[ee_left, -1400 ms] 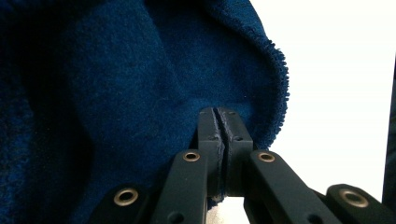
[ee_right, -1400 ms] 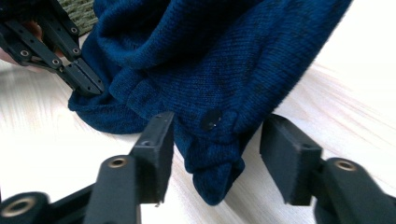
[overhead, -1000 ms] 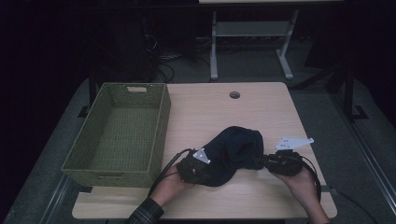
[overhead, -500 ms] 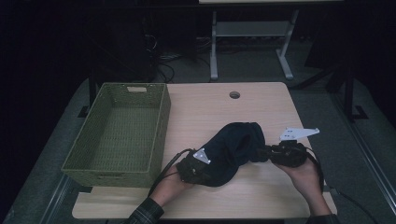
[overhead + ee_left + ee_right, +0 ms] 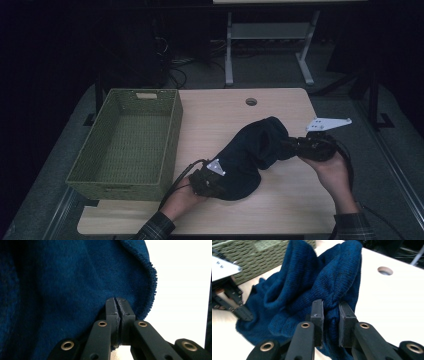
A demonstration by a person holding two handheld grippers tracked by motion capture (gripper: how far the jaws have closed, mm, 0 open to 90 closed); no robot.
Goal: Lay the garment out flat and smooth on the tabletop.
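Note:
A dark blue knitted cloth [image 5: 252,155] lies bunched on the wooden table [image 5: 225,115], stretched between both grippers. My left gripper [image 5: 212,181] is at its near left end, jaws shut on the cloth's edge [image 5: 117,305]. My right gripper [image 5: 295,146] holds the far right end lifted a little off the table, jaws pinching a fold of the knit [image 5: 331,310]. In the right gripper view the cloth [image 5: 317,282] rises in folds, with the left gripper [image 5: 244,313] beyond it at the left.
An empty green woven basket [image 5: 127,140] stands on the table's left side, close to the left hand. A round cable hole [image 5: 251,101] sits near the table's far edge. A white desk frame [image 5: 265,35] stands on the floor behind.
My right gripper has moved up and to the right with the cloth's end, pulling the cloth longer. The left gripper has stayed in place.

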